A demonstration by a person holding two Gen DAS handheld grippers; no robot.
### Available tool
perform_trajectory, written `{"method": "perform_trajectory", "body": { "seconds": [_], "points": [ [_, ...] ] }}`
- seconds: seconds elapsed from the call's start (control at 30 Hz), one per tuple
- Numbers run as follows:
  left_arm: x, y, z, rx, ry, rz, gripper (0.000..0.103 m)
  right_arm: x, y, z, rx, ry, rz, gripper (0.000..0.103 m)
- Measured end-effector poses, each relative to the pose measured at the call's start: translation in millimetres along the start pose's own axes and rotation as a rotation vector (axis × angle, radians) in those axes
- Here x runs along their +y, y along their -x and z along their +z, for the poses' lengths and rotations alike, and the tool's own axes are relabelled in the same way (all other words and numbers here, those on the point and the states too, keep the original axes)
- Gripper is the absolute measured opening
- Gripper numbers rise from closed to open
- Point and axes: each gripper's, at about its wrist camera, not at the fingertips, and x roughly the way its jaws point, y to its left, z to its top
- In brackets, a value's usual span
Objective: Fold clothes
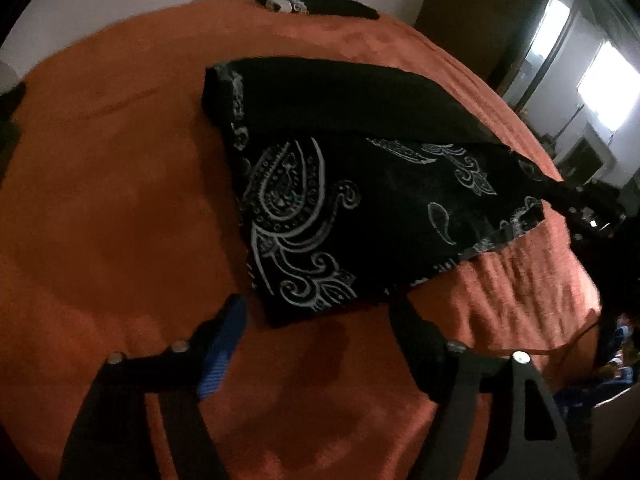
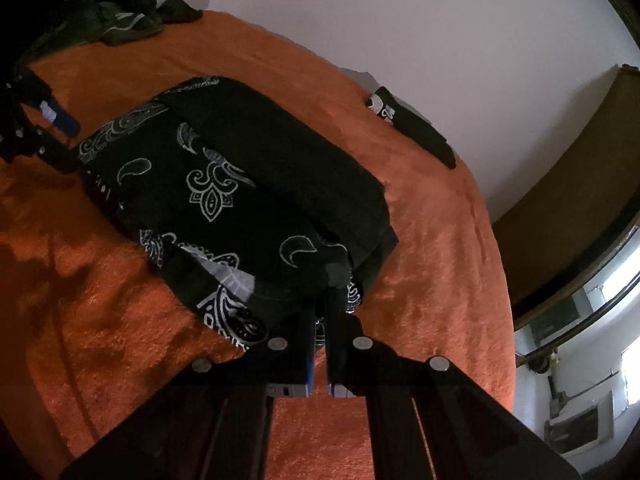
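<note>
- Here, the orange blanket (image 1: 120,200) spreads wide, with bare room on every side of the paisley garment (image 1: 320,208)
- The paisley garment lies mid-blanket, partly folded, its long axis running between the two tongs
- Beyond the garment, by the wall, sit a folded dark piece (image 2: 416,128) and a loose dark pile (image 2: 120,12)
- The right gripper (image 2: 319,320) is clamped on the garment's near corner
- The left gripper (image 1: 320,320) gapes empty just short of the garment's edge, so the right is nearer

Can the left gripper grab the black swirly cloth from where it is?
Probably yes. The left gripper has its jaws wide open, empty, just short of the black paisley-printed cloth's near edge, with only bare orange fuzzy blanket between.
</note>
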Motion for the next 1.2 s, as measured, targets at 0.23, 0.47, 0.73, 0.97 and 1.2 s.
{"method": "perform_trajectory", "body": {
  "seconds": [0.23, 0.47, 0.73, 0.97, 1.2],
  "points": [
    [-22, -13, 4, -0.026, -0.051, 0.052, 0.076, 21, 10, -3, -0.039, 0.099, -0.048, 0.020],
    [-30, -31, -4, 0.030, -0.115, 0.088, 0.076, 55, 8, -6, -0.080, 0.327, -0.096, 0.026],
    [-47, -11, 14, -0.040, -0.123, 0.013, 0.076, 94, -4, -4, -0.138, 0.568, -0.122, 0.030],
    [-64, -15, 17, -0.048, -0.200, 0.016, 0.076, 102, -1, -16, -0.149, 0.739, -0.162, 0.043],
    [-74, -25, 21, -0.056, -0.253, 0.045, 0.076, 104, -7, -20, -0.112, 0.752, -0.149, 0.000]
  ]
}}
